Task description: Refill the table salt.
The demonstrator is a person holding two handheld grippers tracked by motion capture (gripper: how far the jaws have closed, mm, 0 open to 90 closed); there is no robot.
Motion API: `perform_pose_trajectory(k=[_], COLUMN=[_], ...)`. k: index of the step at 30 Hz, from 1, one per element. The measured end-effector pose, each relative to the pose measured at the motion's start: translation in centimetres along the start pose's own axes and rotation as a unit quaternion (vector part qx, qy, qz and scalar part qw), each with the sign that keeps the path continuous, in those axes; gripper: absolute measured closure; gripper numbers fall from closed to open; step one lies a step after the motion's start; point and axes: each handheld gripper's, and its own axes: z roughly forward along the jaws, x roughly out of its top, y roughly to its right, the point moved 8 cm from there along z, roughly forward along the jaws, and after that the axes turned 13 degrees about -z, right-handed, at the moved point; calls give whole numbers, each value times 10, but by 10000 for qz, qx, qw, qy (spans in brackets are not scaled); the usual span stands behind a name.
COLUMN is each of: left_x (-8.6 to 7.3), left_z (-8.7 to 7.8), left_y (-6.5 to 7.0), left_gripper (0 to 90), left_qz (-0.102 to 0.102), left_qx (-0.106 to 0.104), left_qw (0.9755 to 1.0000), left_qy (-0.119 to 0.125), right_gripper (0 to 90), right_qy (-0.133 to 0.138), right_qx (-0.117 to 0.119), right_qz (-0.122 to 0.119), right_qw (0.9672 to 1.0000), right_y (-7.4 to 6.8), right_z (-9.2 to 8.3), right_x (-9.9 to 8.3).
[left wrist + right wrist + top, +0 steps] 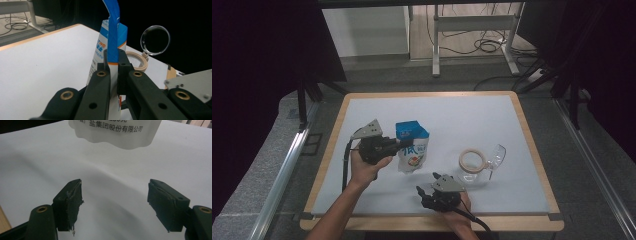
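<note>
Left gripper (pixel 404 143): jaws clamped on the blue top strip of a white-and-blue printed pouch (pixel 413 147), upright mid-desk. Right gripper (pixel 428 182): jaws apart, empty, near the front edge of the white wood-rimmed desk (pixel 512 200), just below the pouch.

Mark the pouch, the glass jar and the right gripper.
pouch (pixel 413 150), high view, on its printed front.
glass jar (pixel 471 161), high view, on the tan ring at its mouth.
right gripper (pixel 115 203), right gripper view, midway between its open fingertips.
</note>
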Motion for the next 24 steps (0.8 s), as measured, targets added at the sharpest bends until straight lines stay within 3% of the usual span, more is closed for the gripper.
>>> perform_pose_trajectory(k=[10,24], left_x=[0,2], left_z=[-2,-2], left_y=[14,29], left_gripper=[900,900], left_qz=[45,95], left_qx=[-147,-330], left_qw=[9999,9994], left_qy=[9,-29], right_gripper=[287,287], right_qy=[-62,78], right_qx=[-236,-518], right_qz=[29,51], right_qw=[9997,9986], right_y=[5,14], right_z=[5,5], right_x=[4,16])
